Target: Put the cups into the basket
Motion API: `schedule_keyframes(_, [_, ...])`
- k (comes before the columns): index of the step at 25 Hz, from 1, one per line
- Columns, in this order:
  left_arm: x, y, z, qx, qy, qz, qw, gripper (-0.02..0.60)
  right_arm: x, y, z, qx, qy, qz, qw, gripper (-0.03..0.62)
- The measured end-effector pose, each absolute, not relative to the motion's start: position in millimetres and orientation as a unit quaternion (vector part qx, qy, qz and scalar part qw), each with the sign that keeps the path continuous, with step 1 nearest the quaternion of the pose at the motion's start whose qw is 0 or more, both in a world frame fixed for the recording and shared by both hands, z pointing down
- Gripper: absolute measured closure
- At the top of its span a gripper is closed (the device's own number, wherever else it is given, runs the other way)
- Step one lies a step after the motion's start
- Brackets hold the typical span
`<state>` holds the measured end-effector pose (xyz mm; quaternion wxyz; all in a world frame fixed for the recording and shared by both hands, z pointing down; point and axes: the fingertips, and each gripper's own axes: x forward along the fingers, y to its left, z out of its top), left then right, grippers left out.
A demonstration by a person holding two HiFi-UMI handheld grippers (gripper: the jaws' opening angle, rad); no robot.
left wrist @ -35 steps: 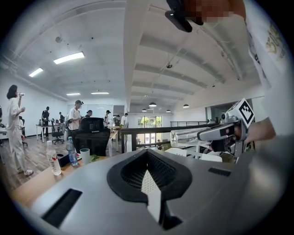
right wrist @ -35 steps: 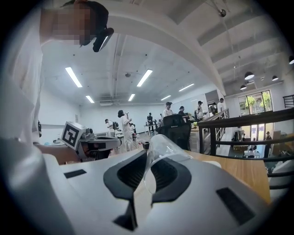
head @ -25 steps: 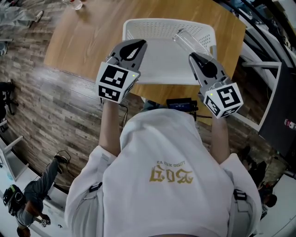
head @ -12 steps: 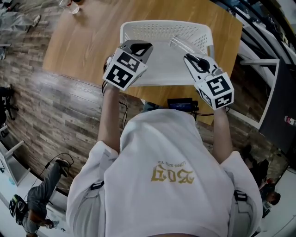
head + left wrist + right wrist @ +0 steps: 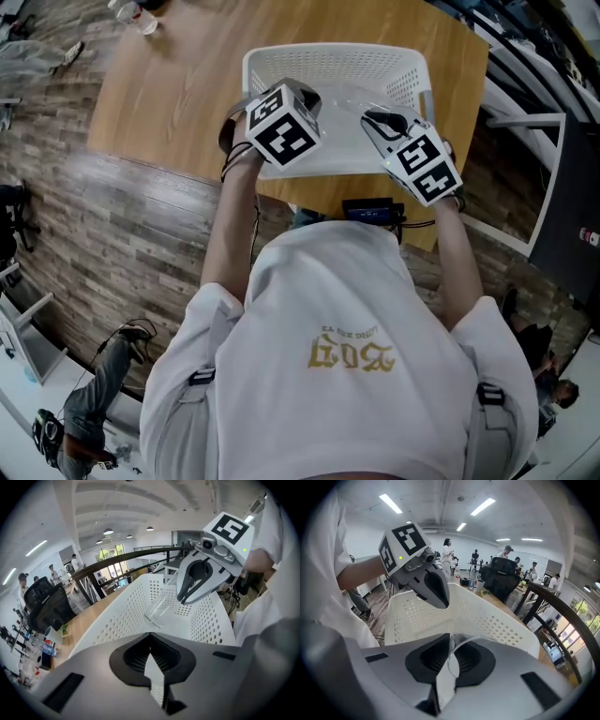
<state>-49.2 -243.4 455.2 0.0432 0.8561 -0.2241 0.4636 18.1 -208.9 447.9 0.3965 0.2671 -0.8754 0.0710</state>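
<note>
A white perforated basket (image 5: 328,52) stands on the wooden table. My right gripper (image 5: 375,117) is over the basket's right half, shut on the rim of a clear plastic cup (image 5: 159,609). The cup hangs tilted from it, inside the basket and just above the floor. In the right gripper view the cup's rim (image 5: 461,645) shows pinched between the jaws of my right gripper (image 5: 451,637). My left gripper (image 5: 305,94) hovers over the basket's left half, close to the right gripper (image 5: 185,597). The jaws of my left gripper (image 5: 151,637) are shut and hold nothing.
The wooden table (image 5: 178,84) extends to the left of the basket, with a small clear item (image 5: 141,21) at its far left corner. A black device (image 5: 370,211) sits at the table's near edge. Dark railings (image 5: 525,103) run along the right.
Both grippers have moved forward over the basket and closer together. The right one has carried the clear cup deeper into the basket. The left gripper has turned in the hand.
</note>
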Motion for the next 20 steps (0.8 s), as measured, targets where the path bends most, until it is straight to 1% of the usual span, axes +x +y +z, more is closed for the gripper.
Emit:
schedule_keyframes(5, [-34,-239,476,0.841,-0.181,0.509,0.015,0.574,13,-209,469,0.226,-0.862,0.065,0.448,0.565])
schedule_keyframes(13, [-33,-226,510,0.826,-0.131,0.548,0.028,0.574,6,-204,505,0.151,-0.828,0.055,0.537,0.565])
schedule_keyframes(20, [-29,-221,531,0.814,-0.107,0.570,0.031,0.574,9,-202,533,0.116,-0.794,0.049,0.594,0.565])
